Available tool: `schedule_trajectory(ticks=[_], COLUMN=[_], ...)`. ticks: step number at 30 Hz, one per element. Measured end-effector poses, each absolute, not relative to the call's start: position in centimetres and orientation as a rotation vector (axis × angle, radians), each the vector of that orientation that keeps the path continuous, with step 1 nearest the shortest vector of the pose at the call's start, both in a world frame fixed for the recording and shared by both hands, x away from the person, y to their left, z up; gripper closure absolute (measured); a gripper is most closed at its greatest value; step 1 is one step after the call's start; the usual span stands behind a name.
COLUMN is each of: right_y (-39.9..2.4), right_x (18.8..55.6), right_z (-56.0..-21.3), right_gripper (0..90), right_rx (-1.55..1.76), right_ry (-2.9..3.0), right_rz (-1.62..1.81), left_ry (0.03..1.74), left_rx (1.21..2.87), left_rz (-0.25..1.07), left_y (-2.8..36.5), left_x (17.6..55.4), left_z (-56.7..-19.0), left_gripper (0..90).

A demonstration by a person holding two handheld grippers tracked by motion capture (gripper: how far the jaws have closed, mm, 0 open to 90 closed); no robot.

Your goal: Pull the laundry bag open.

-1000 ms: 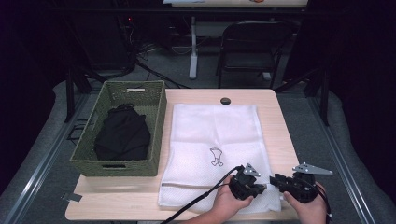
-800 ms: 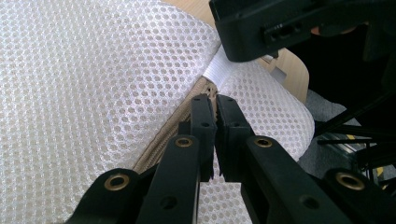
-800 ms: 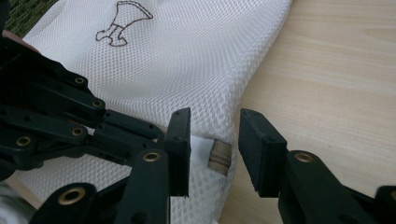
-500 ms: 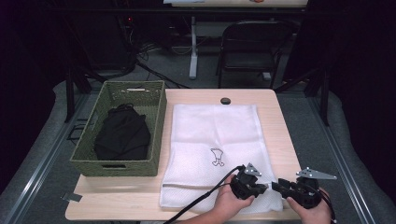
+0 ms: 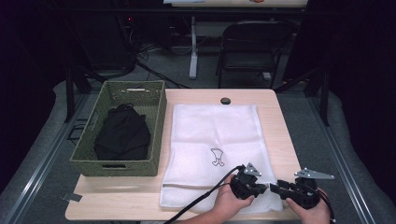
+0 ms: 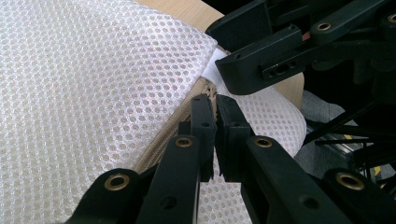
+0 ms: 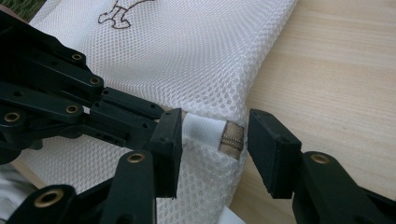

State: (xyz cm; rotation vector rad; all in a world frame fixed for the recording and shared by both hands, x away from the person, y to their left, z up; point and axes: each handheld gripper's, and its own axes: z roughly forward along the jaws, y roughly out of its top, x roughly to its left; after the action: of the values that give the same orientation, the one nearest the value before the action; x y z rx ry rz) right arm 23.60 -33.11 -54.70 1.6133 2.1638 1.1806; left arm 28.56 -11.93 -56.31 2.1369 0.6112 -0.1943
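Observation:
A white mesh laundry bag (image 5: 215,140) lies flat on the wooden table (image 5: 280,135), with a small dark drawing on it. Its tan zipper runs along the near edge. My left gripper (image 5: 264,188) is at the bag's near right corner, and its jaws are shut on the zipper seam (image 6: 205,91). My right gripper (image 5: 275,188) faces it from the right. It is open, one jaw on each side of the white tab and tan zipper end (image 7: 225,135), which sticks out of the corner. The left gripper's fingers (image 7: 135,114) lie just beside that tab.
A green woven basket (image 5: 154,100) holding a black garment (image 5: 122,135) stands on the table's left side. A small black round object (image 5: 226,101) sits at the far edge. A chair (image 5: 254,46) and a desk leg stand beyond the table.
Both hands have shifted slightly toward the table's near edge at the bag's corner, the right one a little farther. The bag has stayed put.

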Motion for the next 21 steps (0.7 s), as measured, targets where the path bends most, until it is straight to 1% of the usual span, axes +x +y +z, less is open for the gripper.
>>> schedule_trajectory(ticks=[13,21], right_y=[-33.08,-33.02], right_x=[23.92,24.07], right_z=[-55.22,-55.34], right_gripper=[52.4,53.7], right_rx=[1.638,1.647], right_ry=[2.208,2.212], right_rz=[1.19,1.212], left_ry=[0.611,0.611], left_rx=[2.132,2.134], left_rz=[-0.193,-0.184], left_y=[-11.86,-11.83], left_x=[28.51,28.52], left_z=[-56.26,-56.25], left_gripper=[87.2,87.2])
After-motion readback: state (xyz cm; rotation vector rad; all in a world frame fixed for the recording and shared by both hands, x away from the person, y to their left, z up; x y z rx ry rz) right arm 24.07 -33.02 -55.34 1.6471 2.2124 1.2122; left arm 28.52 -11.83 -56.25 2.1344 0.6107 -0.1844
